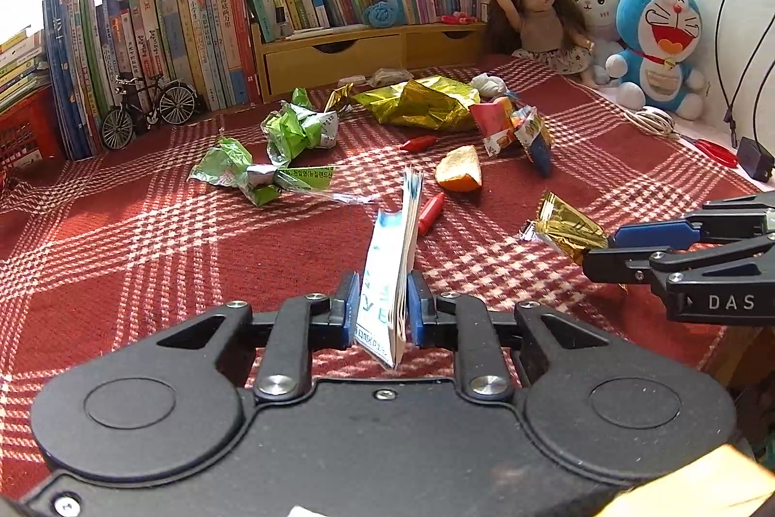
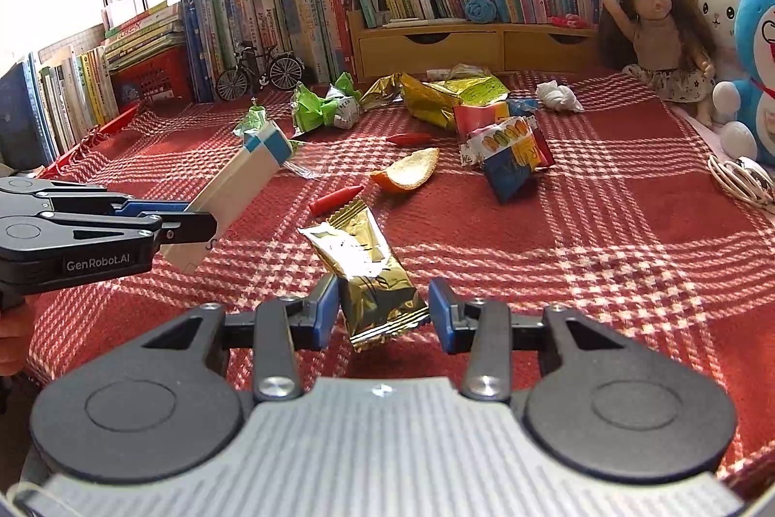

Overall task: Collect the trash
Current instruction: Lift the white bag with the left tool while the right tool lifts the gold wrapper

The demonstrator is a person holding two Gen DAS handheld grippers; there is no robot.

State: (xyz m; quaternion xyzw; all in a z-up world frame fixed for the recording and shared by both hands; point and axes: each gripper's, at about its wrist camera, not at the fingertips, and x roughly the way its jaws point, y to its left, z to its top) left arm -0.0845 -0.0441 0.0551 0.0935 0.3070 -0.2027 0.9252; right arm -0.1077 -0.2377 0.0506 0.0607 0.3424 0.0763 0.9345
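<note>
My left gripper [image 1: 382,304] is shut on a white and blue flat packet [image 1: 392,255] that stands on edge above the red checked cloth [image 1: 145,255]. From the right wrist view the same left gripper [image 2: 203,216] and packet [image 2: 247,178] come in from the left. Pinched in my right gripper [image 2: 385,313] is a crinkled gold wrapper [image 2: 363,260], lifted off the cloth. In the left wrist view that wrapper [image 1: 566,226] sticks out of the right gripper [image 1: 605,250] at the right edge. Green wrappers [image 1: 300,127], a gold bag [image 1: 421,102], colourful snack wrappers [image 1: 513,124], an orange peel [image 1: 460,175] and a white tissue [image 1: 488,85] lie further back.
Two red crayons [image 1: 432,214] [image 1: 419,143] lie among the litter. Books [image 1: 203,32] and a wooden drawer shelf [image 1: 339,54] line the back, with a model bicycle [image 1: 145,110]. A doll [image 1: 537,13], plush toys [image 1: 658,42], a white cable [image 1: 651,119], red scissors [image 1: 717,151] and a black charger [image 1: 753,158] are at the right.
</note>
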